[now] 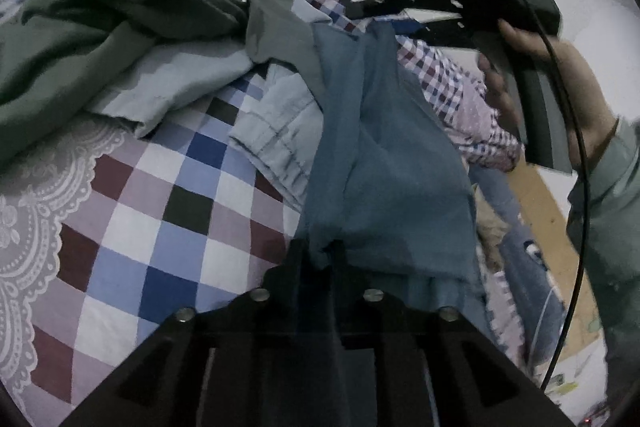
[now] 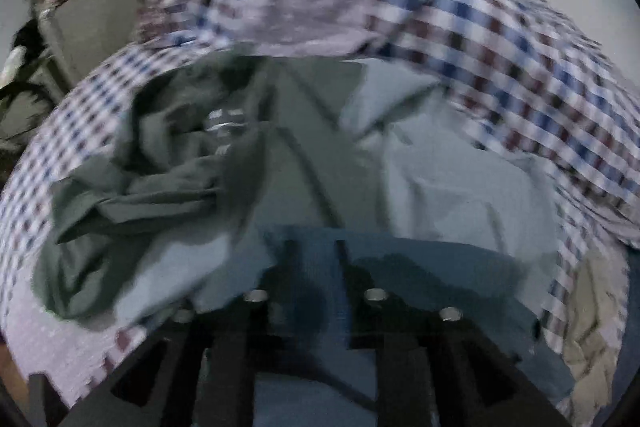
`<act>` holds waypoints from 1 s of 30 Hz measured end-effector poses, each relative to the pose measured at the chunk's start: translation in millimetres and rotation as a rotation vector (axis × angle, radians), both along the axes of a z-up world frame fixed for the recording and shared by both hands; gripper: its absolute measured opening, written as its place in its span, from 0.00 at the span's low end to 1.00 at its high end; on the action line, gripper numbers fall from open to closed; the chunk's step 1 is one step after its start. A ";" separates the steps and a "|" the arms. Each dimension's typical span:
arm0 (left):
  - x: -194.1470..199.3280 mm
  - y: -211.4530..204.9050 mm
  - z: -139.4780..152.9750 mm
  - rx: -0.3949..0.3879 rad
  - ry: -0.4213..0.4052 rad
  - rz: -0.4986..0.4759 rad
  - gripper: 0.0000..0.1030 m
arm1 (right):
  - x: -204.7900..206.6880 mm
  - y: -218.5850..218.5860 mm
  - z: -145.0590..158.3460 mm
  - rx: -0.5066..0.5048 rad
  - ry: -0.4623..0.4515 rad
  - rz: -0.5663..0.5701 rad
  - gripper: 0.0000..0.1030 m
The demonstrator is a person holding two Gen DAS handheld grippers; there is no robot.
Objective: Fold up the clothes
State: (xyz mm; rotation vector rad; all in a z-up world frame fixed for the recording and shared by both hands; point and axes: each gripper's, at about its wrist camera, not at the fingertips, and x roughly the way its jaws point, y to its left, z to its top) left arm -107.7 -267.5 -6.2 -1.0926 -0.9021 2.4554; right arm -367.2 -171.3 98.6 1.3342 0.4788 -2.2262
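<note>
The left wrist view alone shows the right gripper [image 1: 360, 11] from outside, upper right of the frame, gripped by a hand [image 1: 560, 83] in a pale sleeve [image 1: 612, 195]. The blue cloth [image 1: 380, 155] runs lengthwise from bottom centre up toward it — a taut strip over the checked bedspread [image 1: 160, 219]. The left gripper [image 1: 318, 255] is clenched on its lower end. In the blurred right wrist view, the right gripper [image 2: 316, 259] has blue cloth between its fingers; I cannot tell whether they press it. A green garment [image 2: 132, 195] lies crumpled at left.
</note>
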 end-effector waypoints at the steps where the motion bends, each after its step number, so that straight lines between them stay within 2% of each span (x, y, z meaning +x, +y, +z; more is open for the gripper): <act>1: -0.2 -2.6 -0.4 0.016 -0.001 0.005 0.26 | 1.7 -1.6 0.4 -0.011 -0.017 0.023 0.39; 3: 0.0 -8.3 -1.7 0.049 -0.001 0.020 0.37 | 6.6 2.4 1.5 -0.033 -0.043 0.053 0.40; 4: 0.3 -10.3 -2.3 0.060 0.001 0.027 0.38 | 11.1 8.2 1.2 -0.036 -0.050 0.063 0.41; 13: -0.6 -12.2 -3.5 0.051 0.000 0.051 0.38 | 42.2 71.9 -1.5 -0.044 -0.074 0.138 0.41; 17: -2.6 -11.6 -4.4 0.037 -0.004 0.057 0.38 | 49.6 96.5 5.7 -0.091 -0.055 0.148 0.41; 21: -4.2 -10.5 -5.5 0.020 -0.007 0.061 0.38 | 57.7 94.5 -17.9 0.024 -0.085 0.203 0.41; 23: -3.6 -10.1 -5.3 0.016 -0.005 0.062 0.38 | 63.4 88.8 -26.5 0.069 -0.070 0.228 0.41; 24: -4.1 -10.5 -5.4 0.014 -0.005 0.067 0.38 | 66.1 86.7 -29.1 0.092 -0.056 0.236 0.38; 25: -3.6 -10.5 -5.0 0.009 -0.002 0.070 0.38 | 68.5 85.6 -29.5 0.114 -0.034 0.239 0.31; 26: -2.9 -10.4 -4.6 0.004 0.001 0.073 0.36 | 71.5 85.1 -27.7 0.137 -0.002 0.240 0.00; 30: -3.3 -9.8 -5.7 -0.013 -0.004 0.087 0.35 | 81.1 94.0 -5.4 0.181 0.083 0.192 0.00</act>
